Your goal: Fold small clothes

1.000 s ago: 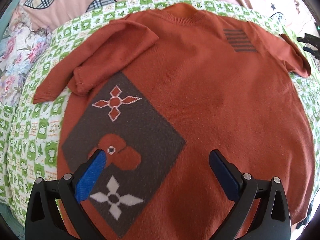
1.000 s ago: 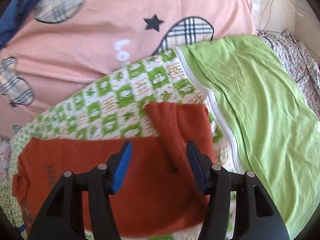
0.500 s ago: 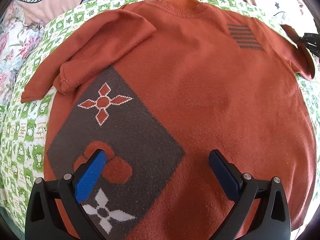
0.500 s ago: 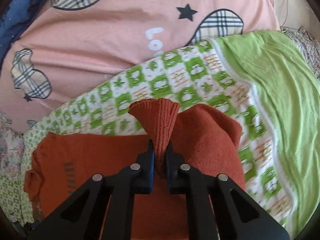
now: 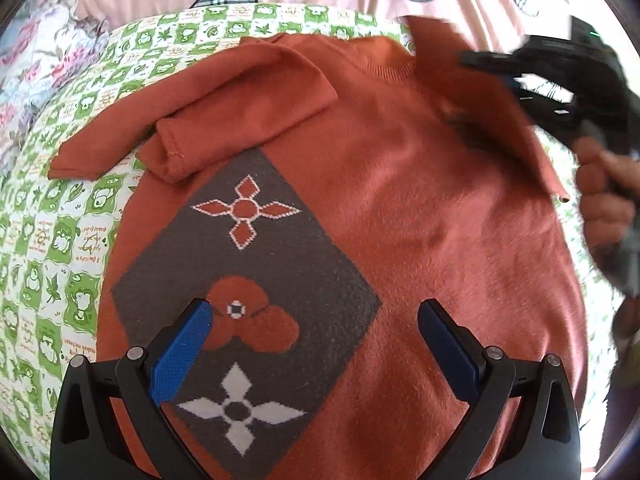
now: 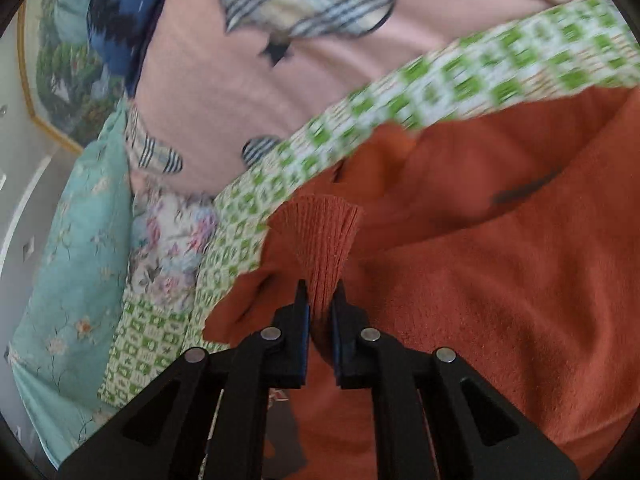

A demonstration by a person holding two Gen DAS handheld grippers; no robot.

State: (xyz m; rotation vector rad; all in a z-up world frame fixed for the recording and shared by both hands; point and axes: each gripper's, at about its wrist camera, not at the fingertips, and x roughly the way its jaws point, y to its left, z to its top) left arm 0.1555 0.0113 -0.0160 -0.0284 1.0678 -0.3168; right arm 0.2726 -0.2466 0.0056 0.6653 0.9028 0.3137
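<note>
Since before, our right gripper (image 6: 319, 300) has swung its clamped sleeve cuff (image 6: 320, 232) over the sweater (image 5: 400, 208). Our left gripper (image 5: 316, 344) hangs open. Green-checked sheet (image 5: 60, 240) and pink quilt (image 6: 224, 92) lie at upper left.

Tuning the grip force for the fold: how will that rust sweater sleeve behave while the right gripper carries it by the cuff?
Probably floppy: the ribbed cuff fans out past the shut right gripper, and the sleeve drapes behind it. Likely light, since a pinch at one edge lifts it. Slip seems unlikely; the sweater knit looks fuzzy.

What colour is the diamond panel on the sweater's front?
Dark grey-brown, on the rust-orange sweater; the diamond panel carries orange and white flower motifs. Left wrist view shows it best.
</note>
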